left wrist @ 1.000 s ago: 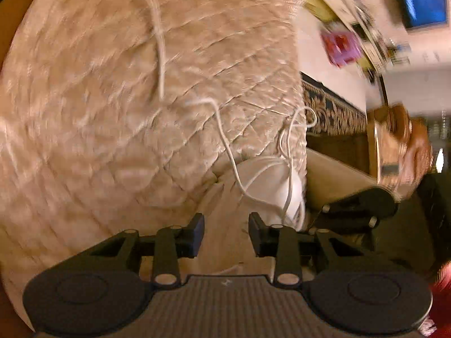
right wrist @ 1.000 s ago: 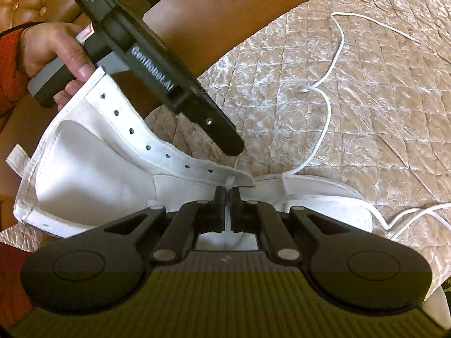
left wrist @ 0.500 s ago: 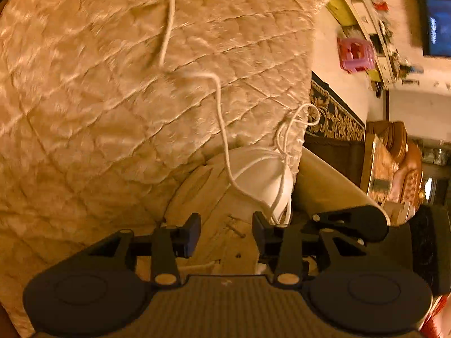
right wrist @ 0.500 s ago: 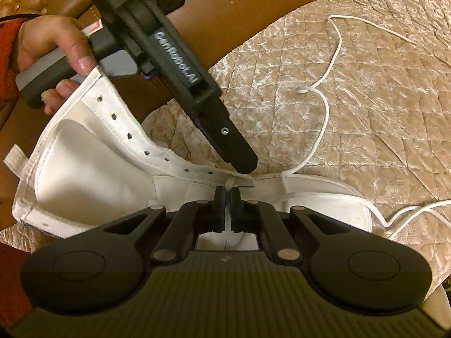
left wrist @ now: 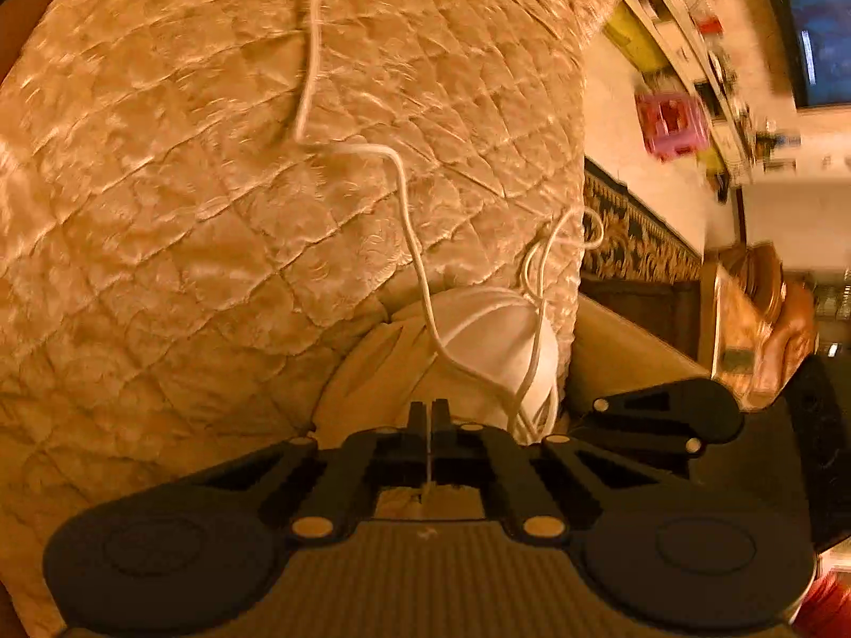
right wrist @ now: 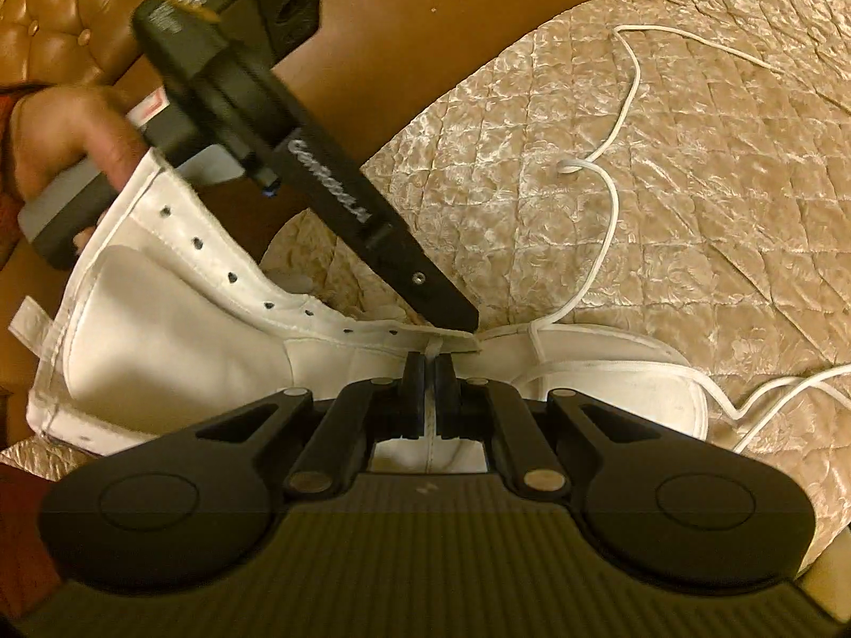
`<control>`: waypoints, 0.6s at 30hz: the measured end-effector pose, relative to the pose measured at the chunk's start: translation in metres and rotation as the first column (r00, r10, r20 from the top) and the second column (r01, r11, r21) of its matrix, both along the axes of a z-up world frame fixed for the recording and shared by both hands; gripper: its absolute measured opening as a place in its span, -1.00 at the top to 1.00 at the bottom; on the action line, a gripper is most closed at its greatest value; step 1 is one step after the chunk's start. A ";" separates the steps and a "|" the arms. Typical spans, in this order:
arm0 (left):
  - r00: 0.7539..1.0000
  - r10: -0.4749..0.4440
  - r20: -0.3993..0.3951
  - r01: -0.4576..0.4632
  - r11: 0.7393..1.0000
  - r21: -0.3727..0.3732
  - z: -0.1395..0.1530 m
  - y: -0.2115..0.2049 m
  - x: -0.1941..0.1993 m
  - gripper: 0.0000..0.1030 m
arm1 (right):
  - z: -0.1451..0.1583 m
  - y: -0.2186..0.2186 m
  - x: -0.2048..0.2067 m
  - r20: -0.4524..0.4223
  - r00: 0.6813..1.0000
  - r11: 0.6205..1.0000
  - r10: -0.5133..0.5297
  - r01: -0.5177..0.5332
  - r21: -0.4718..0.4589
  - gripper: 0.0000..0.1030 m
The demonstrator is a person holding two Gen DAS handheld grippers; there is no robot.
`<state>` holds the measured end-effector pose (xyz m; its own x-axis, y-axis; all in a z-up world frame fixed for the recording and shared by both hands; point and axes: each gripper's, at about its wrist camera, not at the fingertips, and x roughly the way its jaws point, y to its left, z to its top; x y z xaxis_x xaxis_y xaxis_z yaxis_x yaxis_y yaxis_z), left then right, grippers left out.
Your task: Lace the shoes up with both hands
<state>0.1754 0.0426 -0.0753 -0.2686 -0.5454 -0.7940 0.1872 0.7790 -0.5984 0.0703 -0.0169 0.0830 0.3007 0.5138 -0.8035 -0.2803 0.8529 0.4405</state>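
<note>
A white high-top shoe (right wrist: 175, 340) lies on its side on the quilted bedspread (right wrist: 665, 202), toe to the right. Its white lace (right wrist: 611, 202) trails loosely over the quilt beyond the toe. My right gripper (right wrist: 430, 367) is shut on a thin white strip of lace at the lowest eyelets. The left gripper (right wrist: 452, 319), held by a hand (right wrist: 69, 133), comes in from the upper left with its tip on the edge of the eyelet flap. In the left wrist view the left gripper (left wrist: 428, 409) is shut on that thin flap edge, just short of the toe cap (left wrist: 494, 340).
A brown tufted leather headboard (right wrist: 58, 26) and a wood panel (right wrist: 452, 16) lie beyond the shoe. The bed edge, a patterned rug (left wrist: 633, 250), shelves and a screen (left wrist: 819, 48) show at the right of the left wrist view.
The left gripper was open above the shoe; it has come down toward the toe end of the eyelet row and shut on the flap edge. The right gripper has stayed shut in place.
</note>
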 end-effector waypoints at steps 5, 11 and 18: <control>0.998 0.065 -0.024 -0.065 0.998 0.003 0.002 0.013 0.002 0.83 | 0.000 0.001 0.001 0.004 1.000 1.000 0.003 -0.003 -0.004 0.86; 0.987 0.139 -0.084 -0.141 0.990 -0.008 -0.004 0.013 -0.002 0.51 | 0.001 0.003 0.000 0.010 1.000 1.000 0.012 -0.012 -0.013 0.86; 0.990 0.128 -0.066 -0.127 0.992 0.015 -0.003 0.002 -0.007 0.48 | 0.003 0.005 -0.001 0.018 1.000 0.999 0.023 -0.022 -0.027 0.86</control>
